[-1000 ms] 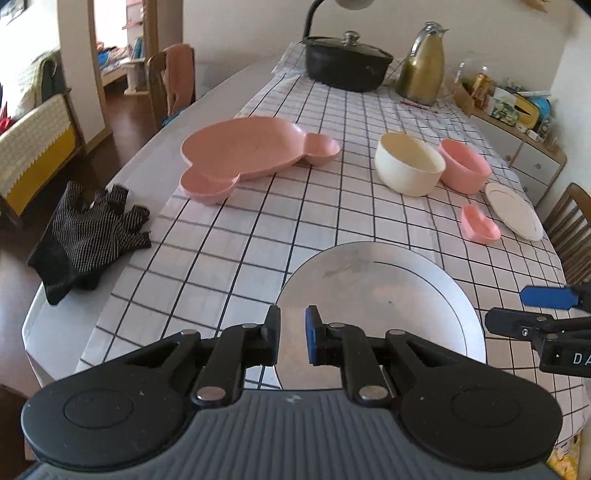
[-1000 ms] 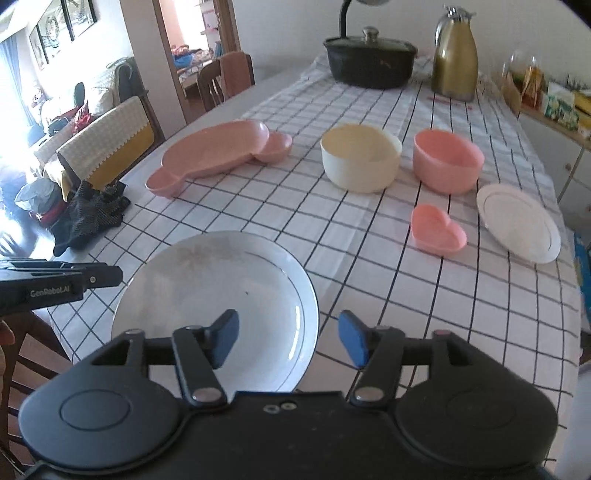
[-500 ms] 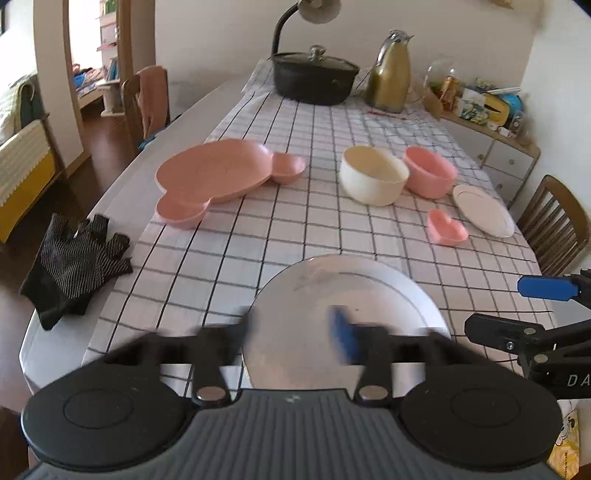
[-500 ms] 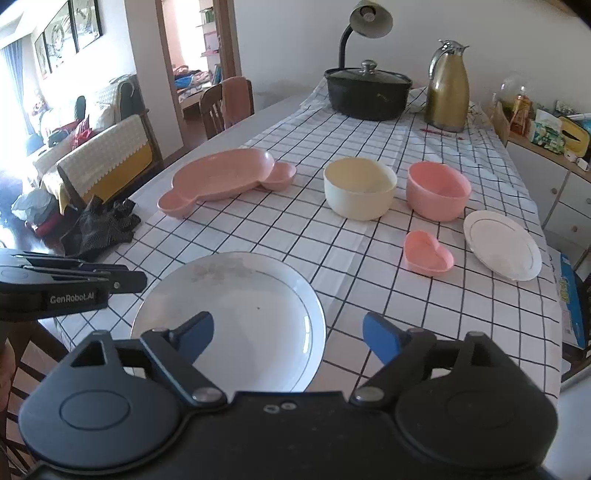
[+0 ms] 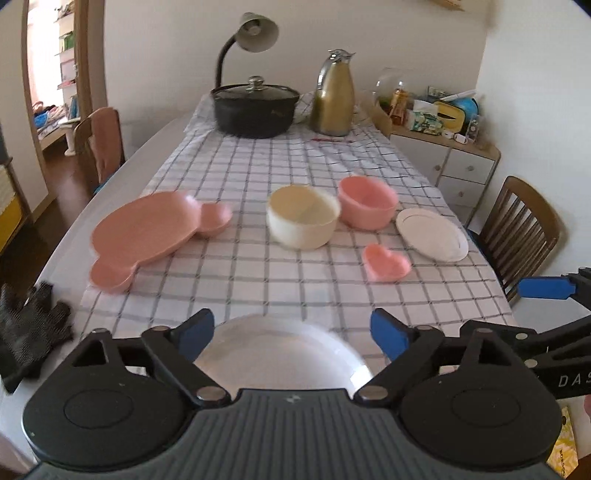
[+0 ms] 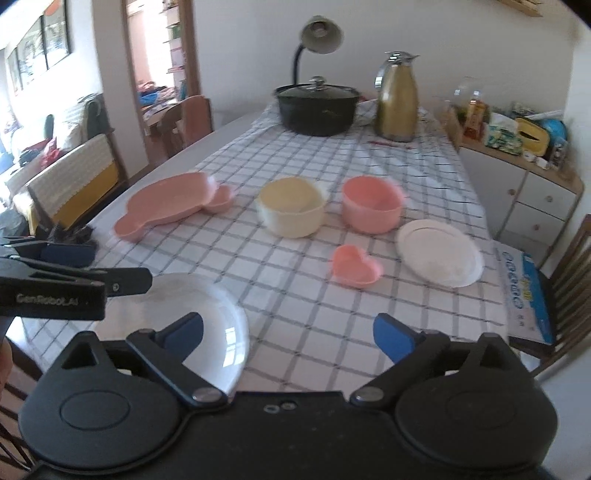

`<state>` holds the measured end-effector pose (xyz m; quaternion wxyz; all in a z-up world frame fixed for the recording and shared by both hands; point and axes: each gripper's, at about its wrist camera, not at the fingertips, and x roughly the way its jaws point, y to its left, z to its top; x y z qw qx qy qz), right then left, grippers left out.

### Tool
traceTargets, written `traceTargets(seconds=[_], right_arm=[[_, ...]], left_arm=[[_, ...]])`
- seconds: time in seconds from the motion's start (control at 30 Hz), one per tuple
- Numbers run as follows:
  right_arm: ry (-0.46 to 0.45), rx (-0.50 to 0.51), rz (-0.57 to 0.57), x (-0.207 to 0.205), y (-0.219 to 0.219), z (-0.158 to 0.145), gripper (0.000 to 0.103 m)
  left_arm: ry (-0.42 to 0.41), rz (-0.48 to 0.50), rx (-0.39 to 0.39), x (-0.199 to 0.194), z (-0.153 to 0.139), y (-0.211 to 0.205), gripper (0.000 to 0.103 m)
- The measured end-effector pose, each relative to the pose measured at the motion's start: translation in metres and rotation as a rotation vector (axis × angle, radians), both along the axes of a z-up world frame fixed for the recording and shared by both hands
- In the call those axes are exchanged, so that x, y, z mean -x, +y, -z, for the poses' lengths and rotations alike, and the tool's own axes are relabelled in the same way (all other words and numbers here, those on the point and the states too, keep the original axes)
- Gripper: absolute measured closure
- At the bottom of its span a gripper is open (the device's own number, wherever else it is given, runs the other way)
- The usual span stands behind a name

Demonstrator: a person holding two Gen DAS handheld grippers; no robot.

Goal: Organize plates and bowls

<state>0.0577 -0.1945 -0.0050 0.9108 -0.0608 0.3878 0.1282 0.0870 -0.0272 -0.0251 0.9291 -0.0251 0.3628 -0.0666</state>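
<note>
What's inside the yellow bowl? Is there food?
The cream-yellow bowl looks empty where its inside shows, with no food visible. Its near wall hides the closest part of the bottom, and the picture is blurry.

The big white plate (image 5: 280,347) is half hidden behind the left gripper (image 5: 291,332); the bowls (image 5: 303,216) are motion-blurred

At the table's far end we see a black lidded pot (image 5: 255,112) beside a gold thermos jug (image 5: 333,99), a gooseneck lamp (image 5: 255,33) behind them. A black glove (image 5: 29,326) lies at the near left edge; a wooden chair (image 5: 524,229) stands right.
</note>
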Motion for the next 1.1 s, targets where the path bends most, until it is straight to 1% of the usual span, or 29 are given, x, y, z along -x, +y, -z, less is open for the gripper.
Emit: traceTargets(seconds=[0.07,0.17,0.27,0.4,0.43,0.5,0.53,0.6,0.73,0.83,0.93,1.1], right_arm=[[-0.008,0.009,0.024,-0.010,-0.015,-0.003,0.004],[-0.018,0.023,0.052,-0.024,-0.035,-0.006,0.003],[-0.030,0.033,0.074,-0.040,-0.057,-0.008,0.002],[-0.033,0.043,0.103,-0.066,-0.087,-0.007,0.002],[-0.034,0.043,0.108,-0.073,-0.095,-0.007,0.002],[-0.041,0.046,0.112,-0.087,-0.107,-0.006,0.002],[-0.043,0.049,0.114,-0.095,-0.113,-0.005,0.002],[-0.044,0.052,0.116,-0.109,-0.126,-0.002,0.002],[-0.025,0.043,0.128,-0.141,-0.152,0.006,0.002],[-0.001,0.035,0.136,-0.164,-0.168,0.016,0.002],[0.041,0.025,0.134,-0.187,-0.181,0.028,0.002],[0.105,0.018,0.131,-0.219,-0.196,0.051,0.009]], left_arm=[[-0.002,0.009,0.005,-0.011,-0.002,-0.015,0.001],[0.009,0.049,0.032,-0.030,-0.004,-0.037,0.001],[-0.006,0.068,0.018,-0.048,-0.005,-0.060,0.001],[-0.025,0.100,0.020,-0.072,-0.005,-0.091,0.000],[-0.018,0.076,0.022,-0.078,-0.004,-0.097,0.000],[0.000,0.087,0.021,-0.093,-0.002,-0.110,0.000],[0.017,0.084,0.024,-0.103,0.000,-0.117,0.000],[0.023,0.061,0.034,-0.117,0.003,-0.126,0.000],[0.056,0.030,0.080,-0.145,0.015,-0.138,0.000],[0.083,-0.008,0.088,-0.165,0.026,-0.147,0.000],[0.110,-0.025,0.105,-0.183,0.037,-0.155,0.000],[0.157,-0.043,0.095,-0.206,0.055,-0.171,0.000]])
